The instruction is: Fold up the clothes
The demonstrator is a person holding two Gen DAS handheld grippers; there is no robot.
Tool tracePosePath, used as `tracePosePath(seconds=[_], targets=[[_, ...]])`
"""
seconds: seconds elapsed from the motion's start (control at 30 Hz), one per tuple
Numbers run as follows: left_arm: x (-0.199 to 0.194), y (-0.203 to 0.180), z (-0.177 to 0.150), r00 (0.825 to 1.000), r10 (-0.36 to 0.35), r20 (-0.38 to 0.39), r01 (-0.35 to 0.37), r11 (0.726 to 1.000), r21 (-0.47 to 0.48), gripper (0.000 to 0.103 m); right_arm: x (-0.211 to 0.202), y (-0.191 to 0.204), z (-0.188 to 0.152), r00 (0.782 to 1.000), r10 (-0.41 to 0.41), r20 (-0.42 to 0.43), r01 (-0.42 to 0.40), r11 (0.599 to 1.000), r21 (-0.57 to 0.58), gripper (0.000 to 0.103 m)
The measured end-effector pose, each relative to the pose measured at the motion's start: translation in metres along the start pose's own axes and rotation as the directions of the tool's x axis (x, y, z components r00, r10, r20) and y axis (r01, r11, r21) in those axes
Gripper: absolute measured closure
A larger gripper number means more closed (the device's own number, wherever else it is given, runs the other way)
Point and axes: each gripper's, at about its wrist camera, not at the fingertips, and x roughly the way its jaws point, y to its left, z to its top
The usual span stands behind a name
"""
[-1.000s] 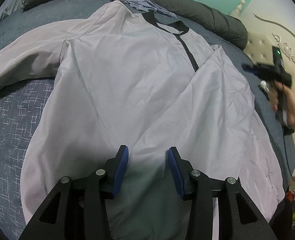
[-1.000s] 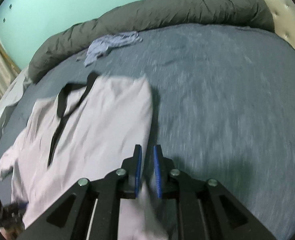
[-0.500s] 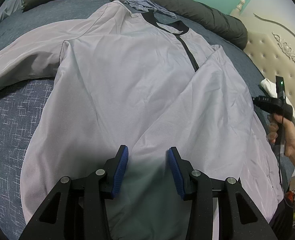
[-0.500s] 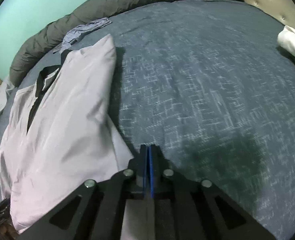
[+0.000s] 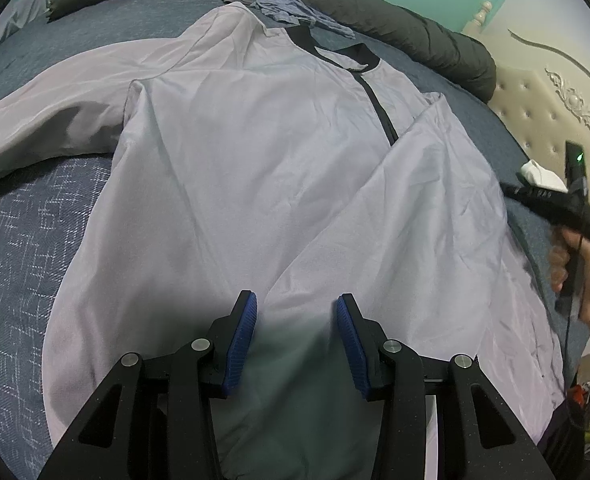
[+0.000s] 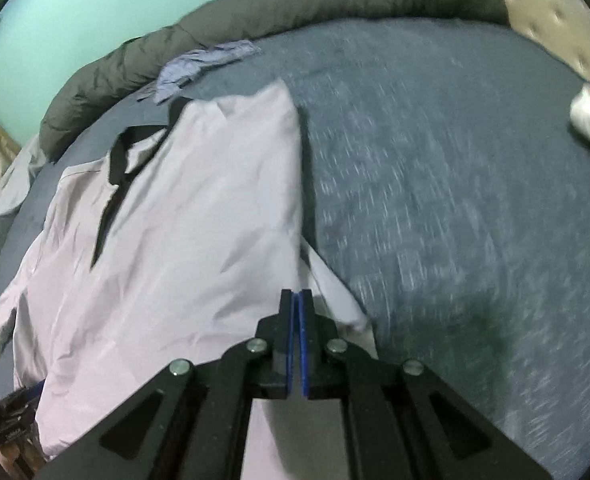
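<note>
Fingers first: left gripper [image 5: 297, 340] hangs low over the hem of the pale grey jacket [image 5: 255, 168], blue pads parted about halfway, nothing between them, cloth not pinched. Right gripper [image 6: 296, 316] has its pads pressed flat together; they have just been closing, and from the right wrist view no fabric shows in the seam, though the jacket's right edge lies directly under the tips, so a thin pinch cannot be ruled out. Jacket lies face up across the blue bed [image 5: 23, 240], black zip and collar pointing away, right sleeve folded in diagonally over the chest, left sleeve [image 5: 35, 128] spread far out to the side. Risks, judged from this: if the right fingers stay closed as they reach the edge, they would push and ruck the slippery cloth instead of taking it, dragging the folded sleeve off line. If the left fingers close on one layer only at the hem, the front would lift and the back would stay, giving a skewed fold. Farther off, a crumpled blue garment [image 5: 295, 8] touches the collar and could get swept along; beyond it the dark rolled duvet [image 5: 375, 12] bounds the bed.
</note>
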Motion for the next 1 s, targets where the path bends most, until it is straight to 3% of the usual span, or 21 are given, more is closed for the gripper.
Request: tracePosePath(seconds=[0.13, 0.37, 0.63, 1.0], targets=[[-0.010, 0.004, -0.003, 1.000, -0.009, 0.018, 0.009, 1.000, -0.016, 0.055, -0.023, -0.013, -0.011, 0.997, -0.002, 0.071, -0.003, 0.997, 0.078, 0.101], [-0.043, 0.019, -0.007, 0.998, 0.017, 0.067, -0.013, 0.998, -0.062, 0.054, -0.060, 0.017, -0.045, 0.984, 0.116, 0.135, -0.125, 0.990, 0.060, 0.101], [-0.073, 0.030, -0.019, 0.996, 0.077, 0.046, -0.073, 0.994, -0.081, 0.054, -0.073, 0.051, -0.079, 0.961, 0.243, 0.135, -0.249, 0.968, 0.027, 0.101], [-0.109, 0.058, -0.026, 0.986, 0.167, 0.022, -0.161, 0.974, -0.160, 0.054, -0.075, 0.050, -0.084, 0.941, 0.313, 0.131, -0.319, 0.947, 0.030, 0.100]])
